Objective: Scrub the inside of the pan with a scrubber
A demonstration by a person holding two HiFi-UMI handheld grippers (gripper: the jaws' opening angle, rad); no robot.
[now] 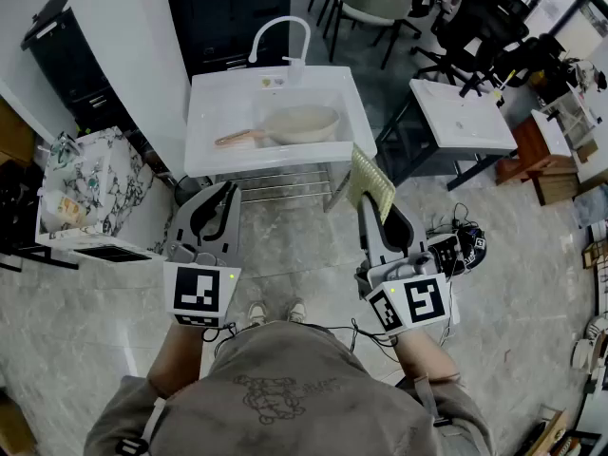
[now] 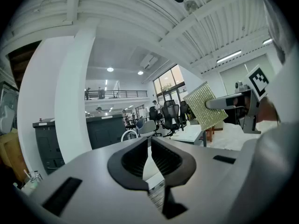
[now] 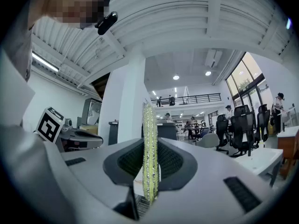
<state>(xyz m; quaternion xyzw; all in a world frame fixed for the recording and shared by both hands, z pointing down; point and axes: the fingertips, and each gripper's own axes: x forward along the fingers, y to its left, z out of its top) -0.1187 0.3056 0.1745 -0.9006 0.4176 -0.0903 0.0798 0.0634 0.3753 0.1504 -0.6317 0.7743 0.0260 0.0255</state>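
Note:
A cream pan (image 1: 300, 123) with a wooden handle (image 1: 237, 138) lies in the white sink (image 1: 211, 145) ahead of me. My right gripper (image 1: 372, 200) is shut on a flat yellow-green scrubber (image 1: 371, 182), which stands edge-on between its jaws (image 3: 150, 155) in the right gripper view. My left gripper (image 1: 225, 197) is shut with nothing in it; its pads (image 2: 148, 158) meet in the left gripper view, where the scrubber (image 2: 208, 107) also shows at the right. Both grippers are held level in front of the sink, short of the pan.
A white tap (image 1: 279, 36) arches over the sink's back edge. A second white table (image 1: 463, 114) and office chairs (image 1: 378, 8) stand to the right, a marbled cabinet (image 1: 87, 186) to the left. Cables (image 1: 456, 228) lie on the floor at the right.

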